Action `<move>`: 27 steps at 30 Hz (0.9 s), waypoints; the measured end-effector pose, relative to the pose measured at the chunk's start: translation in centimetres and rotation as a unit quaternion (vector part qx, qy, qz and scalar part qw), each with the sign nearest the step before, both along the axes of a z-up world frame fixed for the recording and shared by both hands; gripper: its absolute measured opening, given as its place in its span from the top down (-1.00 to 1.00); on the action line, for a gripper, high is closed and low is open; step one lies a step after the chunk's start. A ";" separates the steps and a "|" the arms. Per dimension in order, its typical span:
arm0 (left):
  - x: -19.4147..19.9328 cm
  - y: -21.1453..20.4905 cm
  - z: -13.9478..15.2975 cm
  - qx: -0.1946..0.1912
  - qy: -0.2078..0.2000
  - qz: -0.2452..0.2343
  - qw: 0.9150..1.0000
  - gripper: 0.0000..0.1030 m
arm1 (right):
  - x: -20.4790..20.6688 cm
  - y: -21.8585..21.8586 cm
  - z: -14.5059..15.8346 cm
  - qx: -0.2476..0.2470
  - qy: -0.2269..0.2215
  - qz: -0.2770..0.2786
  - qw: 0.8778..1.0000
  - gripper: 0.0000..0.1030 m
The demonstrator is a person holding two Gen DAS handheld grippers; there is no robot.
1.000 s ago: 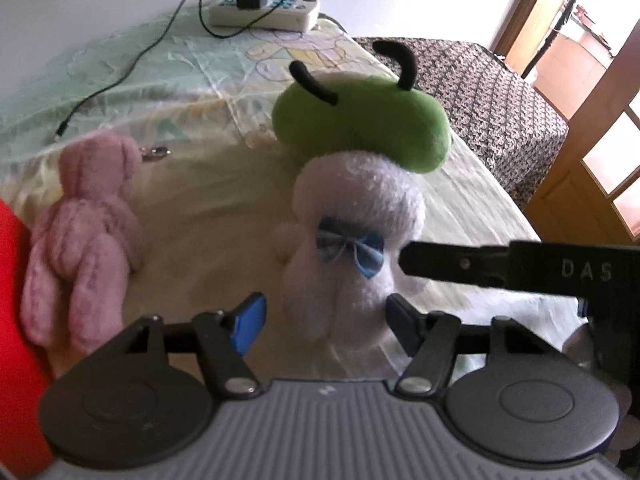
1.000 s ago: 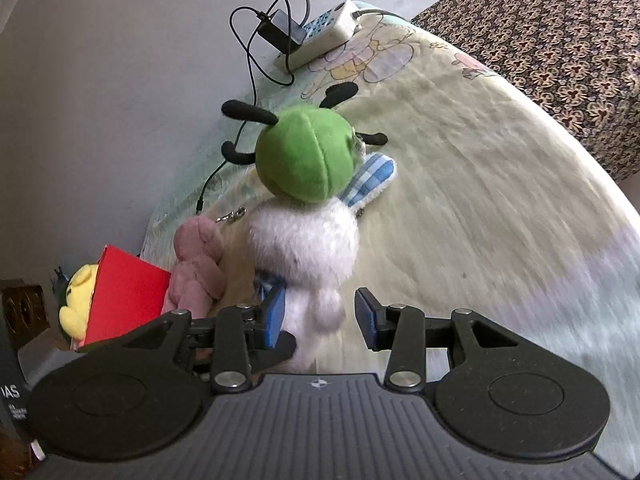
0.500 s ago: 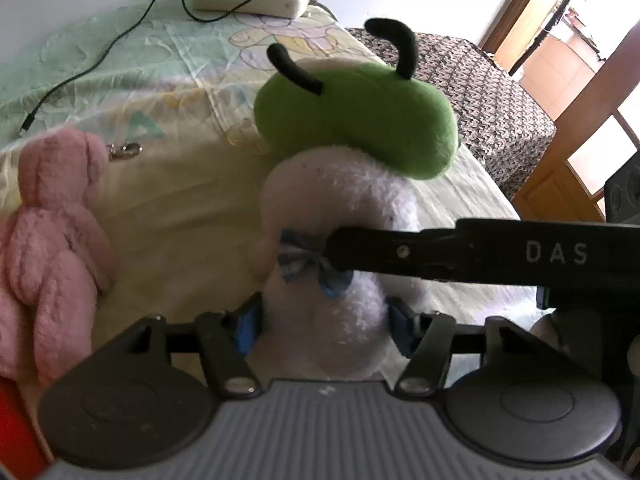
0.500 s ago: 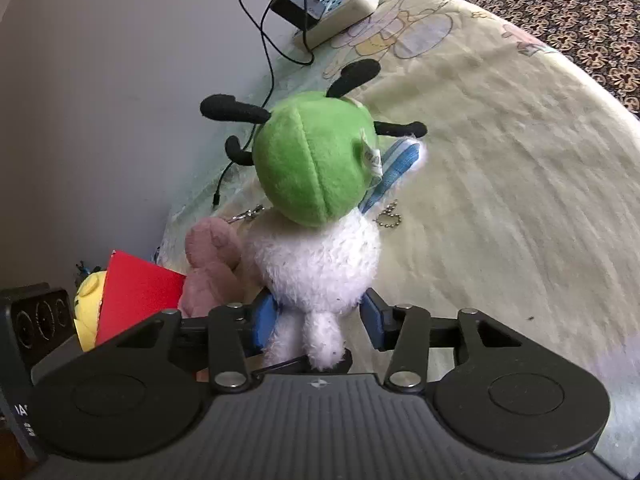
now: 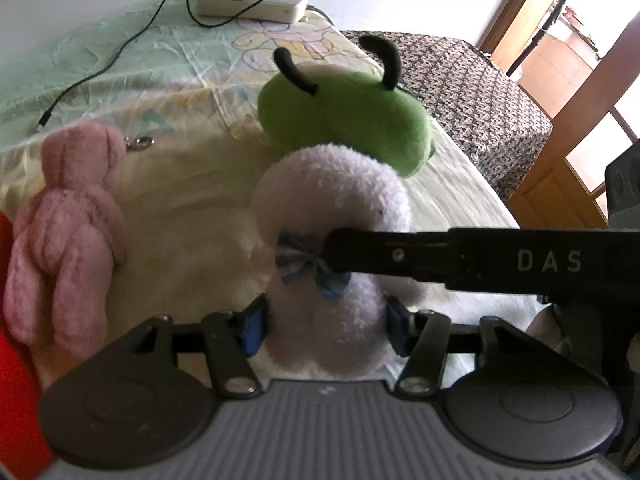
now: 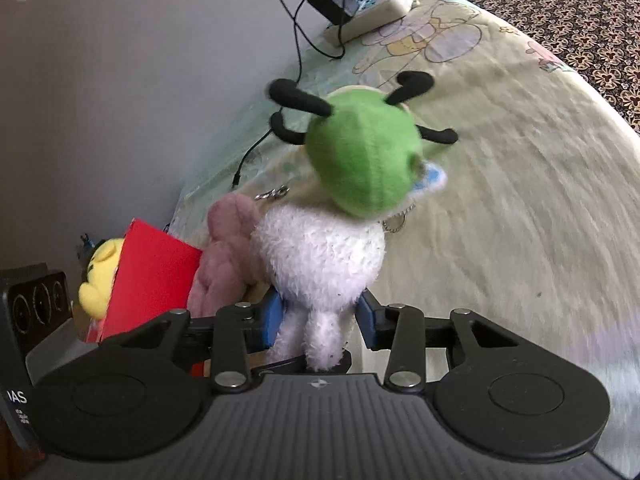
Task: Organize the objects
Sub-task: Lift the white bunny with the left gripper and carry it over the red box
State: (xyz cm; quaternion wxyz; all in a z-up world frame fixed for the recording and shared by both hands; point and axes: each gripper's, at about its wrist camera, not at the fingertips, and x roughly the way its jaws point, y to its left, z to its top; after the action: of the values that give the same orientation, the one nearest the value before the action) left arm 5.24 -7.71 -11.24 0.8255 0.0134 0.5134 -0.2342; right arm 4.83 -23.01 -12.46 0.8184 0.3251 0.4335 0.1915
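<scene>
Gripping: left gripper [image 5: 324, 326] and right gripper [image 6: 320, 318] both pinch the white plush [image 5: 332, 248], blue pads pressed into its fur.
Crowding: green plush [image 5: 344, 124] touches its far side; pink plush [image 5: 64, 240] lies near, red box [image 6: 154, 276] beyond.
Open room: bare sheet [image 6: 520, 200] stretches right, toward the bed's curved edge.

Left gripper [image 5: 326, 328], right gripper [image 6: 320, 318]; both clamped

Cartoon-print bedsheet [image 5: 184, 184] carries plush toys [image 5: 64, 240], power strip [image 5: 256, 2].
</scene>
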 end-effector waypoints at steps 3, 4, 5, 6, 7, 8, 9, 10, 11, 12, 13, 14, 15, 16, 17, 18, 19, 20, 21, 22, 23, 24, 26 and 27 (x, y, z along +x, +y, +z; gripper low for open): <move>-1.2 0.5 0.4 0.001 -0.003 0.000 1.000 -0.15 | -1.1 0.5 0.5 -0.001 -0.002 0.011 1.000 0.19; -1.8 0.7 0.6 0.002 -0.006 0.001 1.000 -0.15 | -1.2 0.8 0.6 -0.002 -0.003 0.015 1.000 0.19; -2.3 0.9 0.7 0.002 -0.008 0.001 1.000 -0.15 | -1.3 1.1 0.7 -0.004 -0.005 0.020 1.000 0.19; -2.8 1.2 0.9 0.002 -0.011 0.002 1.000 -0.15 | -1.6 1.4 0.9 -0.005 -0.006 0.026 1.000 0.19; -3.4 1.5 1.0 0.003 -0.013 0.003 1.000 -0.15 | -1.8 1.8 1.0 -0.008 -0.009 0.032 0.999 0.19; -4.0 1.7 1.1 0.004 -0.015 0.004 1.000 -0.15 | -2.1 2.3 1.2 -0.012 -0.011 0.040 0.999 0.19; -4.4 2.0 1.1 0.006 -0.016 0.005 1.000 -0.15 | -2.3 2.7 1.3 -0.015 -0.013 0.048 0.999 0.19; -5.0 2.3 1.2 0.007 -0.017 0.006 1.000 -0.15 | -2.6 3.2 1.5 -0.019 -0.015 0.057 0.998 0.19; -5.6 2.7 1.3 0.008 -0.017 0.008 1.000 -0.15 | -2.8 3.7 1.6 -0.022 -0.016 0.067 0.997 0.19; -6.0 3.1 1.3 0.010 -0.017 0.010 1.000 -0.15 | -3.1 4.2 1.7 -0.024 -0.018 0.076 0.997 0.19; -6.6 3.7 1.4 0.011 -0.018 0.013 1.000 -0.15 | -3.4 4.7 1.9 -0.025 -0.019 0.086 0.996 0.19; -7.1 4.1 1.5 0.012 -0.019 0.015 1.000 -0.15 | -3.6 5.2 2.0 -0.025 -0.021 0.095 0.995 0.19; -7.7 4.6 1.6 0.013 -0.021 0.019 1.000 -0.15 | -3.8 5.8 2.1 -0.025 -0.022 0.105 0.994 0.19; -8.2 5.2 1.7 0.014 -0.022 0.023 0.999 -0.15 | -4.0 6.4 2.2 -0.024 -0.022 0.115 0.993 0.19; -8.8 5.9 1.8 0.014 -0.023 0.028 0.999 -0.15 | -4.2 7.2 2.3 -0.024 -0.022 0.127 0.991 0.19; -9.4 6.6 1.9 0.014 -0.023 0.034 0.999 -0.15 | -4.2 7.9 2.3 -0.024 -0.022 0.137 0.990 0.19; -9.9 7.3 2.0 0.013 -0.022 0.040 0.999 -0.15 | -4.3 8.6 2.5 -0.025 -0.023 0.149 0.988 0.19; -10.4 8.2 2.1 0.012 -0.020 0.048 0.999 -0.15 | -4.5 9.6 2.6 -0.027 -0.024 0.164 0.986 0.19; -10.9 9.0 2.2 0.011 -0.019 0.056 0.998 -0.15 | -4.8 10.3 2.7 -0.027 -0.025 0.176 0.984 0.19; -11.4 9.8 2.2 0.011 -0.018 0.063 0.998 -0.15 | -5.0 11.0 2.9 -0.026 -0.024 0.188 0.982 0.19; -12.0 10.7 2.3 0.010 -0.017 0.072 0.997 -0.15 | -5.2 12.0 3.0 -0.026 -0.023 0.201 0.979 0.19; -12.6 11.4 2.4 0.010 -0.017 0.079 0.997 -0.15 | -5.3 13.0 3.1 -0.025 -0.022 0.214 0.976 0.19; -13.7 13.0 2.5 0.011 -0.016 0.095 0.995 -0.15 | -5.5 14.6 3.2 -0.024 -0.020 0.236 0.971 0.19; -14.2 13.7 2.5 0.012 -0.016 0.102 0.995 -0.15 | -5.7 15.5 3.2 -0.023 -0.018 0.246 0.969 0.19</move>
State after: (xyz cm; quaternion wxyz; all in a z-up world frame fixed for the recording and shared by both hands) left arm -8.95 6.04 -8.70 0.8528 -0.0257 0.5018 -0.1426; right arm -0.88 -7.50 -9.23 0.7612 0.1858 0.4896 0.3826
